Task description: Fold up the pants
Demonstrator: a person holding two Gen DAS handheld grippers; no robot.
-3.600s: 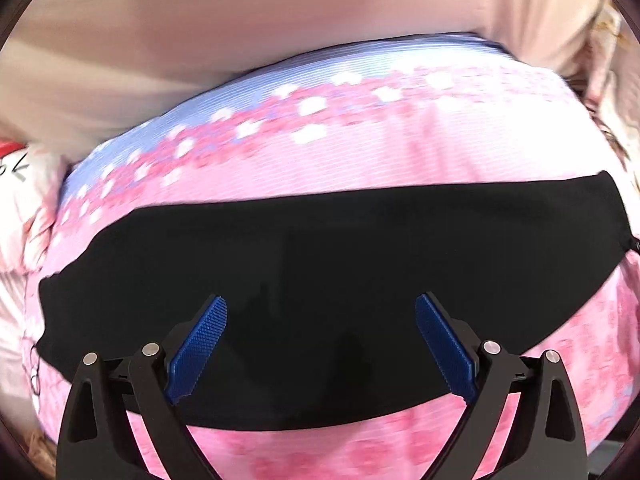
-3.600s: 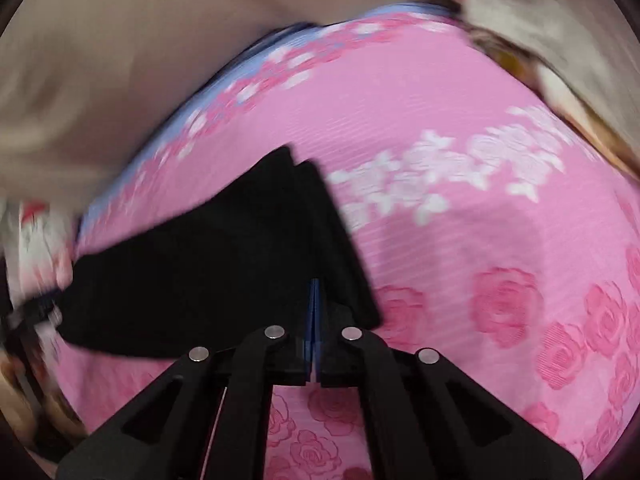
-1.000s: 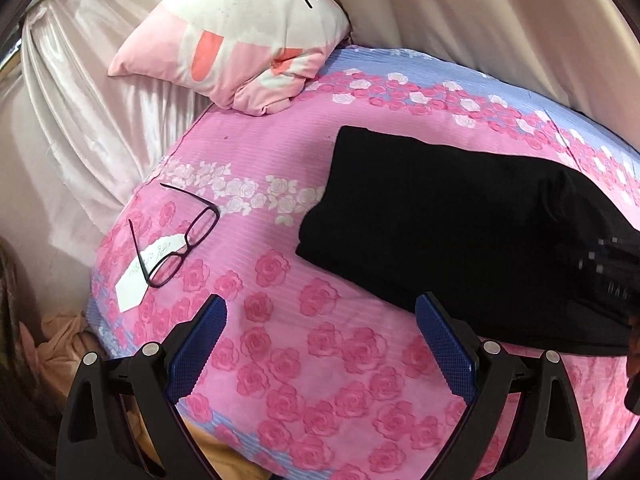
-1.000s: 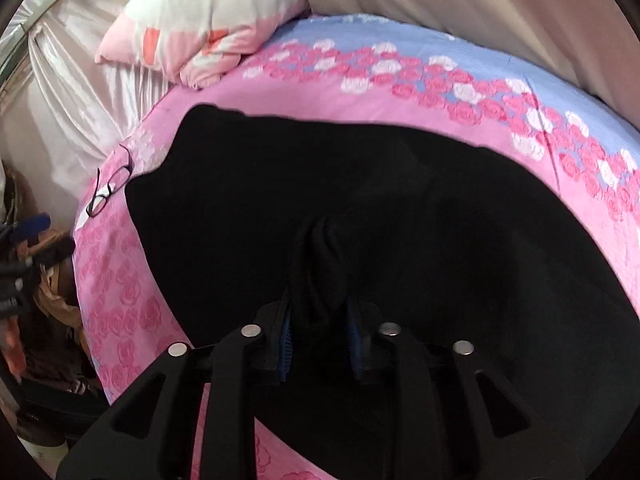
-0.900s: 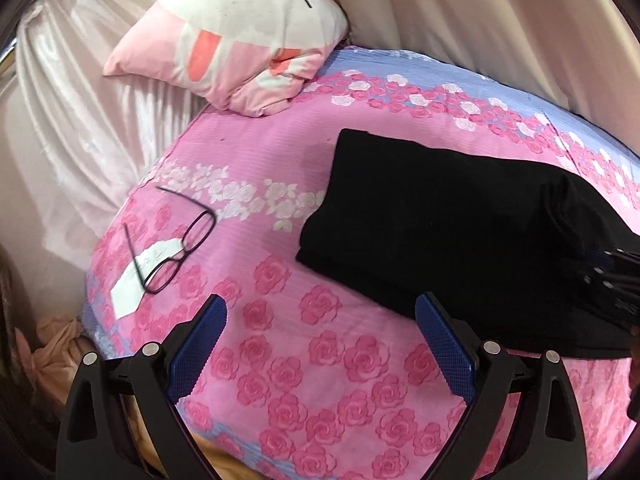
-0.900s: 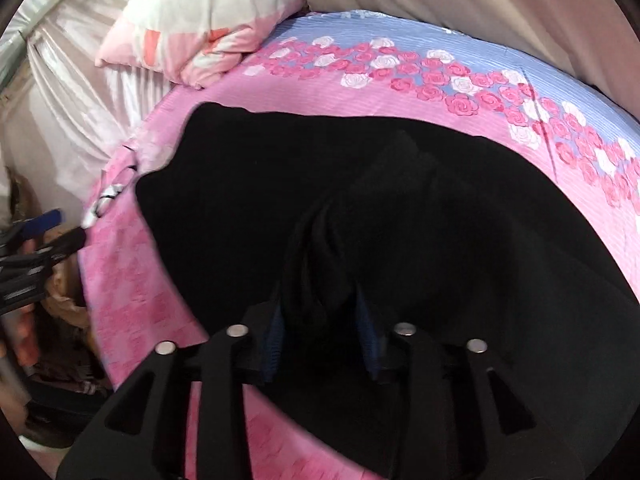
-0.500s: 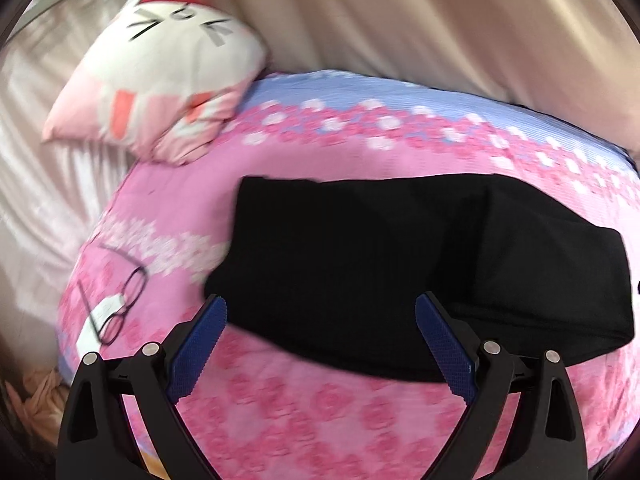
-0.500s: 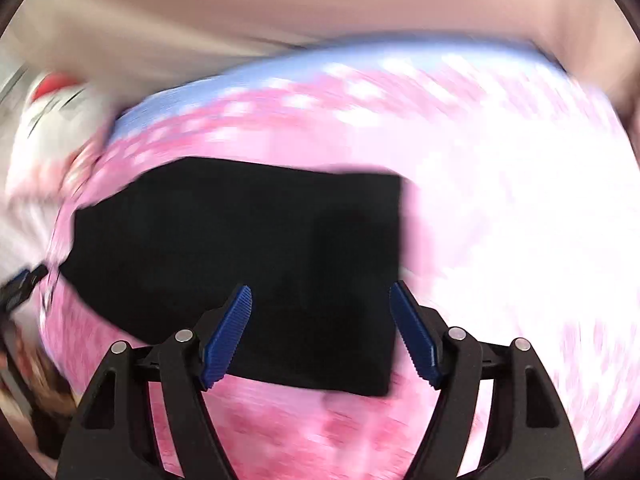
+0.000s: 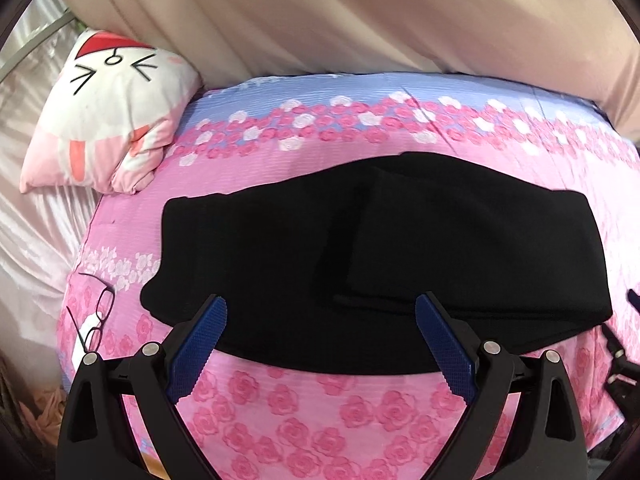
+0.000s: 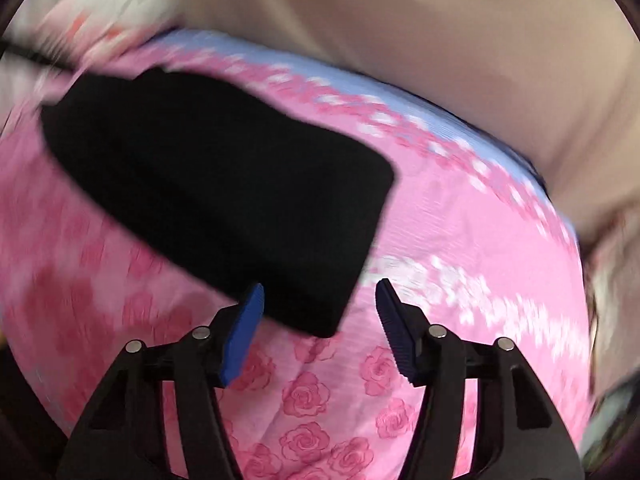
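Note:
The black pants [image 9: 380, 256] lie folded flat on the pink rose bedsheet [image 9: 320, 412], with one layer doubled over on the right half. My left gripper [image 9: 320, 344] is open and empty, its blue pads above the pants' near edge. In the blurred right wrist view the pants [image 10: 224, 196] stretch away to the upper left. My right gripper [image 10: 320, 328] is open and empty, at the pants' near right corner.
A cat-face pillow [image 9: 108, 112] lies at the bed's far left corner. Glasses [image 9: 98, 312] rest on a paper slip near the left edge. Beige curtains [image 9: 380, 16] hang behind the bed. The bed drops off at left and front.
My right gripper has let go of the pants fold, opened and pulled back to the right end. My left gripper has swung right and now faces the pants squarely.

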